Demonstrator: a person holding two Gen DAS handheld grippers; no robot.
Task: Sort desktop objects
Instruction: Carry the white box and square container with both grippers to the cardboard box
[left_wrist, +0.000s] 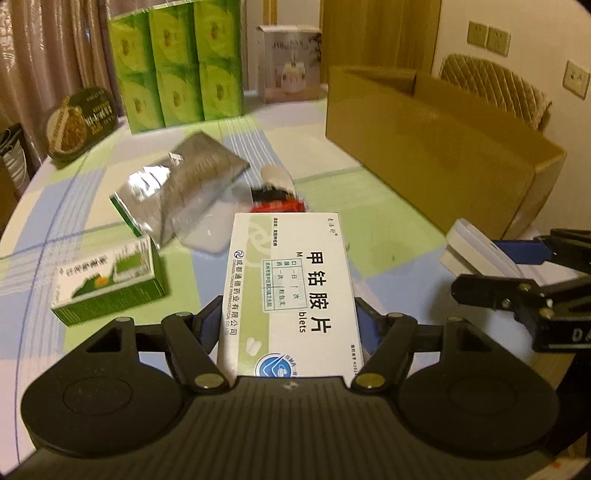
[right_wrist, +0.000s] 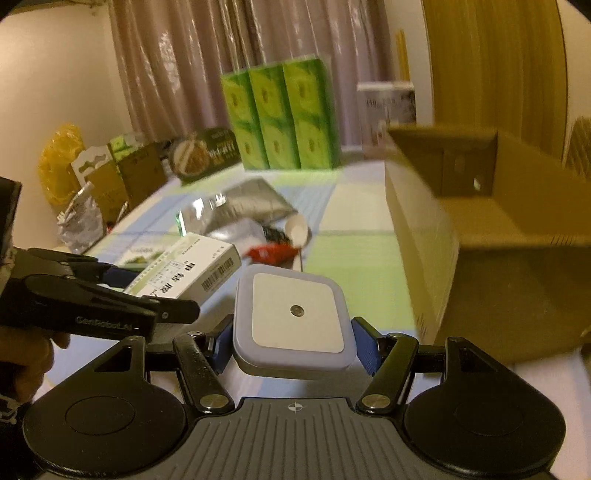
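The left gripper (left_wrist: 291, 321) squeezes a flat white cardboard medicine box with green stripes and black letters (left_wrist: 291, 288) between its two blue pads. The box sticks out past the fingers and is held up over the table with the green, blue and white checked cloth (left_wrist: 369, 206).

The right gripper (right_wrist: 293, 341) squeezes a small square night light with a pale purple rim and a white face (right_wrist: 293, 319) by its two side edges. It is also up in the air, near the front edge of the table.

The two grippers are close, side by side, but not touching.

Just right of the night light stands a big open brown cardboard box (right_wrist: 480, 236), with one flap leaning out over its side. Its wall runs along the right edge of the table.

In the middle lie a shiny silver foil bag (left_wrist: 181, 188), a red packet (left_wrist: 280, 205) and a white cup on its side (right_wrist: 298, 229), all bunched together. A small green and white box (left_wrist: 107, 284) sits near the left edge. Bare cloth shows between the middle pile and the brown box.

A tall pack of green tissue packs (left_wrist: 177, 62) stands at the far edge.
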